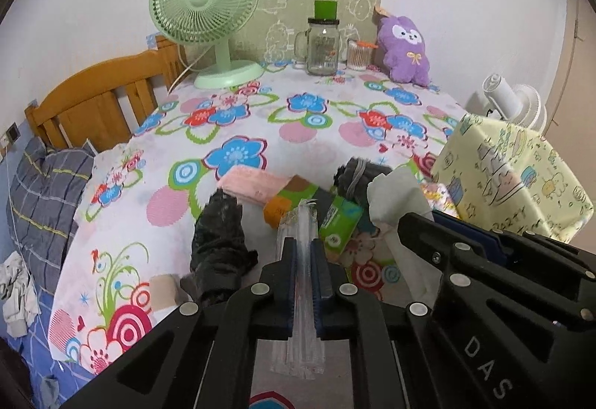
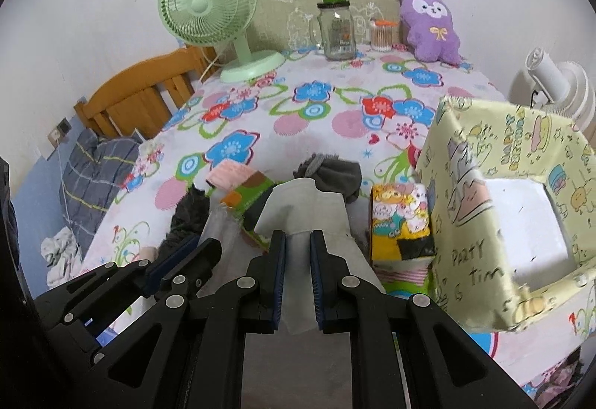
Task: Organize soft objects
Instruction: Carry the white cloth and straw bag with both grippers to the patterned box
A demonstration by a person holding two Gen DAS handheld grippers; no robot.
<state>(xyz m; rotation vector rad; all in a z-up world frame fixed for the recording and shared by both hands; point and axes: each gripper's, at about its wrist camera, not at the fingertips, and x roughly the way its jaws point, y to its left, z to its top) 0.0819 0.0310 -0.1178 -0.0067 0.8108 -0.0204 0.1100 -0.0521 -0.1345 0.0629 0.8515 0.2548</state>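
Pinching clear packet [image 1: 302, 260] between left fingers [image 1: 288, 256]

I count two fans: one green [image 1: 205, 18], one white [image 1: 512, 100]. One glass jar [image 1: 323, 46], one cotton-swab tub [image 1: 359, 54], one purple plush [image 1: 406, 49]. One yellow box [image 2: 495, 193]. Two tissue packs: one green [image 1: 337, 222], one yellow [image 2: 400, 219]. One pink cloth [image 1: 257, 185], one white cloth [image 2: 316, 211], one clear packet [image 1: 303, 282] between my tongs.
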